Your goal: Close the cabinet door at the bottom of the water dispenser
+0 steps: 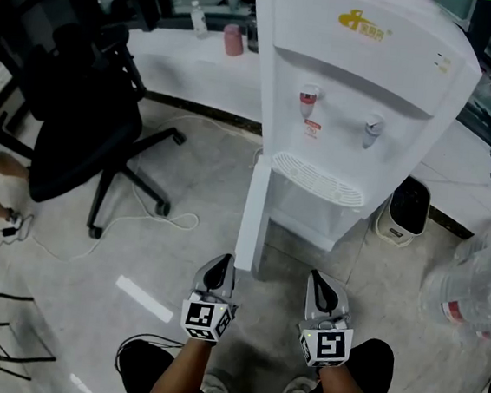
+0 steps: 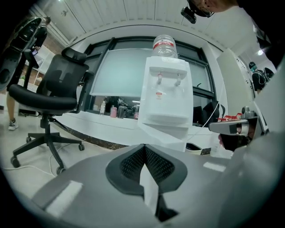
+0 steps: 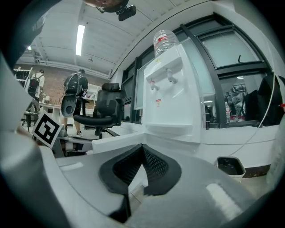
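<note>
**Door wide open, both grippers short of it**

The door (image 1: 254,214) hangs open from the left front corner of the dispenser (image 1: 353,89). It stands out edge-on toward the person, its free edge low above the floor. Nothing touches it yet, so the closing push looks not yet begun.

The risks, as I judge them:
- The panel is smooth and narrow. A push from closed tips near its free edge could slide off, and the door would stay ajar.
- A hard shove could make the door bounce back off the frame, or rock the dispenser, which carries a bottle (image 2: 165,44) on top.
- The right gripper (image 1: 320,288) sits in front of the open cabinet, to the right of the door. If it stays there, the swinging door could strike it.
- A cable (image 1: 166,220) lies on the floor to the left, well apart from the door, and is unlikely to matter.

Both grippers are held low and side by side, just above the person's knees. Their tips point forward at the dispenser's base, and their marker cubes face up toward the head camera. The left gripper (image 1: 217,271) is just beside the door's lower free edge, on its outer side. Each gripper's own view shows its jaws closed tip to tip with nothing held.
</note>
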`<action>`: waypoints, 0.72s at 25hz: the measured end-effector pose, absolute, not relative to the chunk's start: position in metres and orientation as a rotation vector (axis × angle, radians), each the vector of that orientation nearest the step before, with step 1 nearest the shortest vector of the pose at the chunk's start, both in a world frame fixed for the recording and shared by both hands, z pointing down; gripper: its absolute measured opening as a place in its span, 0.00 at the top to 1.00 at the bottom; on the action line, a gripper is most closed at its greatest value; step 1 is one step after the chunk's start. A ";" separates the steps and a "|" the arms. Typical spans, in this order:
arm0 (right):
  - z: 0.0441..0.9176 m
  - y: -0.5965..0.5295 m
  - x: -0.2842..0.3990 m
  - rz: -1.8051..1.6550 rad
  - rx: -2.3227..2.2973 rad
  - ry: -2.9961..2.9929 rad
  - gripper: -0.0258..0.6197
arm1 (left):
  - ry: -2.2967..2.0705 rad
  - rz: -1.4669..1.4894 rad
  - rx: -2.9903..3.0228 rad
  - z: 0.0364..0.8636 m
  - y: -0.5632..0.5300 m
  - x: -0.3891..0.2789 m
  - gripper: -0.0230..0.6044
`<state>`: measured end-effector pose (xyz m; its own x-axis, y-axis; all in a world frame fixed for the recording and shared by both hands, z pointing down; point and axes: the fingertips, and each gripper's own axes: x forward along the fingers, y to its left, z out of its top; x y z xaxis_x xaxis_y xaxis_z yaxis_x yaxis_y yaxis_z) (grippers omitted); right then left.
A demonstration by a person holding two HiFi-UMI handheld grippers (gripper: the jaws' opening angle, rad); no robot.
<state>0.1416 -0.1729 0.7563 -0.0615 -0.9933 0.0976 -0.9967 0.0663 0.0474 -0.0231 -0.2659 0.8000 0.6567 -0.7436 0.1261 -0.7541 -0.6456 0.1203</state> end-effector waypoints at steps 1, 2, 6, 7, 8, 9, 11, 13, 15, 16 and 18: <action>0.757 -0.172 0.143 0.050 2.078 -2.211 0.96 | -1.221 0.097 2.718 0.800 -0.265 -0.019 0.93; 0.758 -0.172 0.144 0.054 2.079 -2.208 0.96 | -1.209 0.098 2.728 0.799 -0.264 -0.016 0.93; 0.754 -0.170 0.149 0.082 2.100 -2.210 0.95 | -1.159 0.101 2.761 0.797 -0.262 0.001 0.93; 0.752 -0.169 0.150 0.080 2.104 -2.210 0.96 | -1.143 0.095 2.767 0.796 -0.260 0.005 0.93; 0.751 -0.168 0.150 0.077 2.108 -2.210 0.96 | -1.128 0.088 2.774 0.795 -0.259 0.009 0.93; 0.750 -0.167 0.151 0.073 2.111 -2.208 0.96 | -1.113 0.082 2.782 0.794 -0.259 0.013 0.93; 0.749 -0.165 0.154 0.073 2.123 -2.199 0.95 | -1.083 0.081 2.801 0.793 -0.257 0.022 0.93; 0.749 -0.163 0.156 0.075 2.139 -2.190 0.95 | -1.056 0.086 2.820 0.793 -0.255 0.031 0.93; 0.747 -0.162 0.159 0.066 2.150 -2.180 0.95 | -1.030 0.087 2.833 0.793 -0.254 0.040 0.93; 0.746 -0.162 0.160 0.057 2.153 -2.174 0.96 | -1.014 0.084 2.837 0.792 -0.254 0.045 0.93; 0.745 -0.159 0.162 0.039 2.158 -2.163 0.96 | -0.981 0.076 2.848 0.792 -0.254 0.055 0.93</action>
<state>0.1623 -0.1595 0.7449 -0.0003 -0.9969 0.0791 -0.9991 0.0037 0.0425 0.0552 -0.2538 0.7919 0.7877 -0.6096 0.0895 -0.6161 -0.7806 0.1052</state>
